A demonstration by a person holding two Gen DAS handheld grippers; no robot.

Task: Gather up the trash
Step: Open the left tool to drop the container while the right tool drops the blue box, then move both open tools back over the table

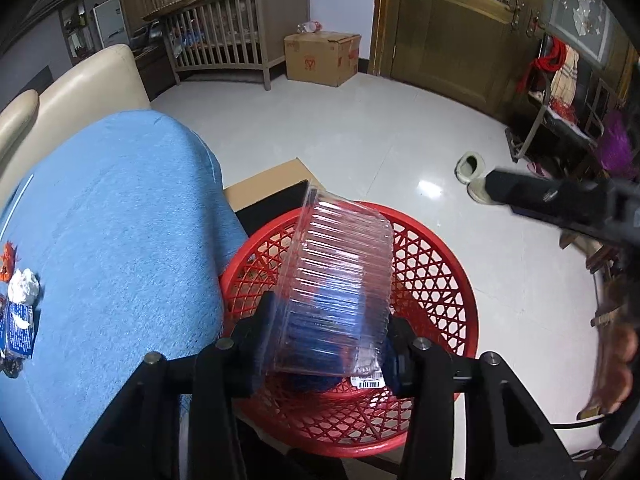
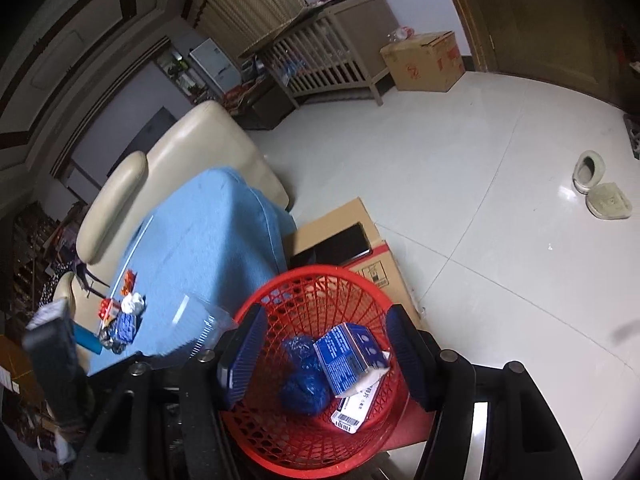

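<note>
My left gripper (image 1: 326, 332) is shut on a clear ribbed plastic container (image 1: 340, 280) and holds it above the red mesh basket (image 1: 440, 280). My right gripper (image 2: 324, 352) is open and empty right over the same basket (image 2: 312, 296), which holds a blue box (image 2: 348, 354), a blue crumpled bag (image 2: 302, 384) and a barcode slip (image 2: 352, 414). The container shows blurred at the basket's left in the right wrist view (image 2: 200, 328). More trash lies on the blue cloth: a white paper ball (image 1: 23, 286), blue wrappers (image 1: 18, 330), and red scraps (image 2: 128, 280).
The blue-covered table (image 1: 120, 240) stands left of the basket. A cardboard box (image 2: 348, 232) with a dark flat item lies behind the basket. A cream sofa (image 2: 192, 148), a crib (image 1: 236, 36), a carton (image 1: 320, 58) and slippers (image 2: 600, 192) are around the white floor.
</note>
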